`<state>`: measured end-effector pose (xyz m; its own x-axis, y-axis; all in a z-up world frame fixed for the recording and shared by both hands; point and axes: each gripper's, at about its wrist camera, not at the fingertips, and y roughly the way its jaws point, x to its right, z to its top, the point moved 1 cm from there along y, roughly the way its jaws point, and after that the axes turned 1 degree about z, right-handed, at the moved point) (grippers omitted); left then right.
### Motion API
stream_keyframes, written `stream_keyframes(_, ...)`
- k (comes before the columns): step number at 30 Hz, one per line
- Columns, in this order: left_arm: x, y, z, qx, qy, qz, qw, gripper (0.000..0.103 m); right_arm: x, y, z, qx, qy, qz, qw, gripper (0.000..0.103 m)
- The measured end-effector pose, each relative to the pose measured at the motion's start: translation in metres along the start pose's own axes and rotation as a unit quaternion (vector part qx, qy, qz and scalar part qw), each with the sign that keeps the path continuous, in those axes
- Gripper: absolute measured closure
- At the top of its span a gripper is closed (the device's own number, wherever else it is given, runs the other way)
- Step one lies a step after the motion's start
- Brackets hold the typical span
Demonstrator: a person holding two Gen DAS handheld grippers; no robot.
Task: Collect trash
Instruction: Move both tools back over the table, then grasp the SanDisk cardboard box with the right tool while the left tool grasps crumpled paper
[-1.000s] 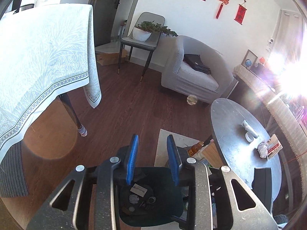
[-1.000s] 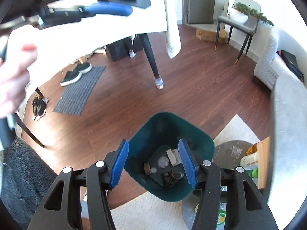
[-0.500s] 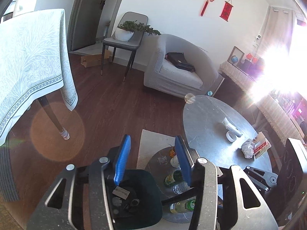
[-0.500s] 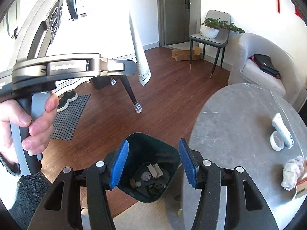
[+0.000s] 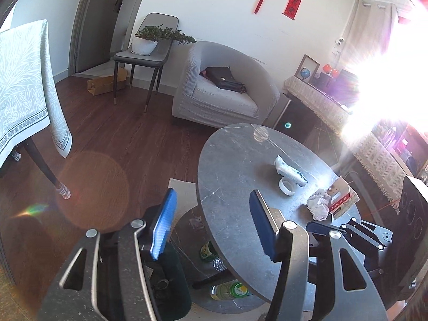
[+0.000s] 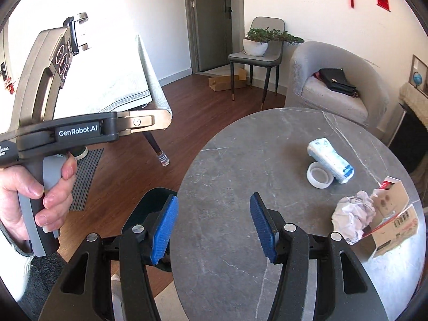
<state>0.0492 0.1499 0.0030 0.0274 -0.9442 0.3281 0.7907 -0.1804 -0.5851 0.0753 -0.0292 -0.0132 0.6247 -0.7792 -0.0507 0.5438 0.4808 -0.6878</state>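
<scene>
A crumpled white paper [image 5: 318, 206] [image 6: 353, 216] lies on the round grey table [image 5: 235, 174] [image 6: 240, 160], against an open cardboard box [image 5: 343, 198] [image 6: 393, 214]. A tape roll [image 5: 287, 187] [image 6: 319, 176] and a tissue pack [image 5: 290, 171] [image 6: 330, 160] lie farther back. The dark green trash bin [image 5: 174, 281] [image 6: 149, 198] stands on the floor at the table's left edge. My left gripper [image 5: 212, 227] hangs over the table's near left edge, jaws opening, nothing between them. My right gripper [image 6: 214, 227] is over the tabletop, jaws opening and empty too.
A hand holds the left gripper's handle [image 6: 48, 187] at the left of the right wrist view. Bottles [image 5: 230, 290] lie on the shelf under the table. A grey armchair [image 5: 222, 93], a chair with a plant [image 5: 144, 50] and a cloth-covered table [image 5: 24, 93] stand around.
Both views have swung from the bin on the floor up and right onto the round table. Both grippers' jaws have spread wider.
</scene>
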Motion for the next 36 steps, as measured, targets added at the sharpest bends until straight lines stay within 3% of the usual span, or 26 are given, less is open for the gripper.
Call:
stream_keyframes(10,0.039,0.021,-0.001,-0.005,0.008,-0.031,0.9995,0.034,0.074,-0.06,-0.003,0.031,0.034,-0.067,0.997,0.021)
stream_keyframes(15,0.059,0.033,-0.004,-0.012,0.013,-0.04,0.999,0.031,0.102,-0.073,-0.004,0.042,0.017,-0.092,0.995,0.009)
stream_keyframes(20,0.078,0.047,-0.011,-0.026,0.032,-0.046,0.9981,0.029,0.129,-0.067,-0.009,0.042,0.031,-0.099,0.994,0.008)
stream_keyframes(27,0.103,0.069,-0.025,-0.051,0.059,-0.046,0.9959,0.027,0.158,-0.04,-0.027,0.031,0.063,-0.076,0.995,0.008)
stream_keyframes(36,0.118,0.085,-0.037,-0.072,0.075,-0.054,0.9931,0.027,0.174,-0.023,-0.032,0.03,0.089,-0.061,0.994,0.009)
